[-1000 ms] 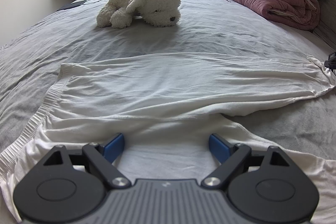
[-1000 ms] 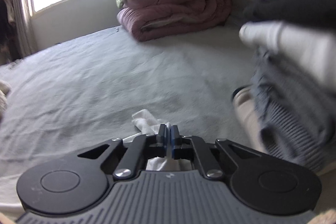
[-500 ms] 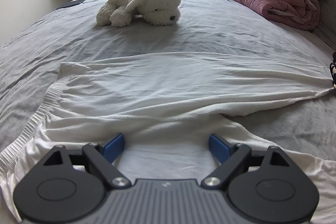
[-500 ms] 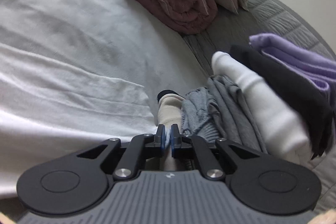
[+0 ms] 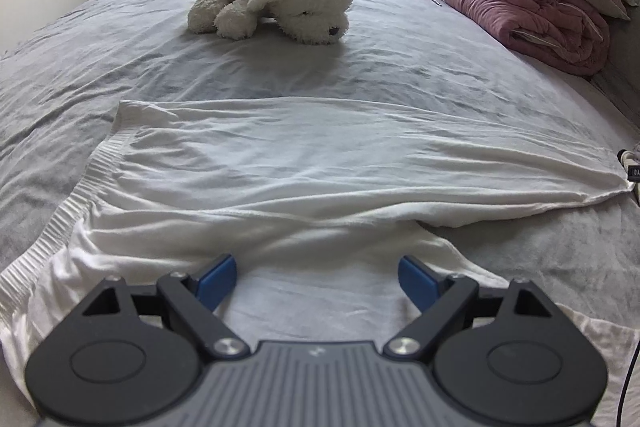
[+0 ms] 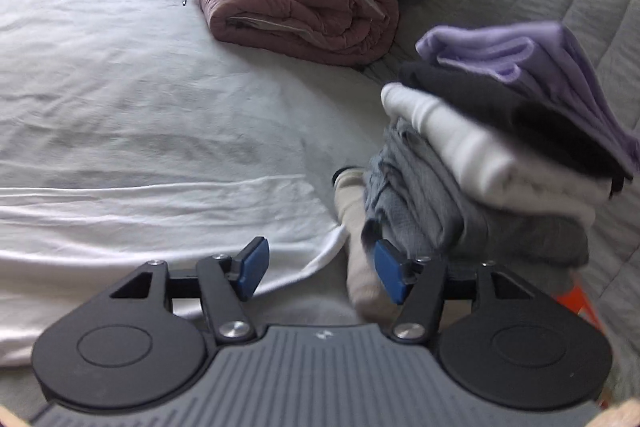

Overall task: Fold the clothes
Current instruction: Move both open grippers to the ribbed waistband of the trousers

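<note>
Both grippers hang over the bed point(image 5: 120, 75). Left gripper point(image 5: 316, 277) is wide, nothing between its pads. Right gripper point(image 6: 318, 269) is opening, holding nothing. White pants point(image 5: 304, 179) lie flat across the bed's near side, beside a clothes pile point(image 6: 492, 155).

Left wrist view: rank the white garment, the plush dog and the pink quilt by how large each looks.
1. White garment, spread across the bed, nearest.
2 and 3. Plush dog and pink quilt look about alike; the quilt is partly covered, so I won't rank them.
</note>
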### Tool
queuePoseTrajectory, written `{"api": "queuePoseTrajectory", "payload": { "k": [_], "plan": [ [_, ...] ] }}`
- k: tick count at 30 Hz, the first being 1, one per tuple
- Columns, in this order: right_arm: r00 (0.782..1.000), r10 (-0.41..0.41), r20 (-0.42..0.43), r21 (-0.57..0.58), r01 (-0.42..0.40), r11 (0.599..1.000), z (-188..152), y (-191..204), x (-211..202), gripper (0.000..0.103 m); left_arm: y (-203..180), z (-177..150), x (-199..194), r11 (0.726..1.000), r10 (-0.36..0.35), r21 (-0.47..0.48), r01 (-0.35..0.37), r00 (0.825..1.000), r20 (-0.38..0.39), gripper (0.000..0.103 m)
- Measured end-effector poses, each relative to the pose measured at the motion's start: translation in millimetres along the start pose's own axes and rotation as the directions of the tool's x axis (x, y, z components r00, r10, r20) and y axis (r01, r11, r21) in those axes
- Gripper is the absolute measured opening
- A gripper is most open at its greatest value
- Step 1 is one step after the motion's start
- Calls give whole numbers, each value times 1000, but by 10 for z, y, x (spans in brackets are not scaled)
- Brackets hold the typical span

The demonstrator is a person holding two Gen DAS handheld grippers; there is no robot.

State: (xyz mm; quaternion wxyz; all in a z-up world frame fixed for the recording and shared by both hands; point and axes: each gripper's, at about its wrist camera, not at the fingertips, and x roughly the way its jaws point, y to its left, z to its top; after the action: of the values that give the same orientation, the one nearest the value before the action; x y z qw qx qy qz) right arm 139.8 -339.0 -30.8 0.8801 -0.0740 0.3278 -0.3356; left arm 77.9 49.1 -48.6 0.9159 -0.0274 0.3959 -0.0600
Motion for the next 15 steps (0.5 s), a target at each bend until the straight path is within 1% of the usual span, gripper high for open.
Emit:
{"api": "queuePoseTrajectory", "payload": {
  "k": [5, 8, 10, 13, 15],
  "plan": [
    [994, 99, -42, 152, -91, 984, -169, -190, -348, 66, 76, -6, -127, 1000, 4, -12, -4, 999, 32, 89],
    [987, 149, -55, 194, -136, 971, -261, -268, -512, 67, 148, -9, -197, 1000, 12, -25, -11, 999, 48, 89],
    [985, 165, -54, 203, -151, 967, -319, -303, -616, 68, 214, -21, -229, 999, 22, -33, -20, 998, 55, 89],
    [980, 194, -49, 216, -179, 960, -399, -346, -757, 69, 334, -54, -270, 998, 42, -45, -39, 997, 62, 89],
    [972, 231, -32, 234, -218, 947, -451, -379, -866, 69, 433, -92, -301, 997, 61, -52, -58, 996, 66, 89]
  ]
}}
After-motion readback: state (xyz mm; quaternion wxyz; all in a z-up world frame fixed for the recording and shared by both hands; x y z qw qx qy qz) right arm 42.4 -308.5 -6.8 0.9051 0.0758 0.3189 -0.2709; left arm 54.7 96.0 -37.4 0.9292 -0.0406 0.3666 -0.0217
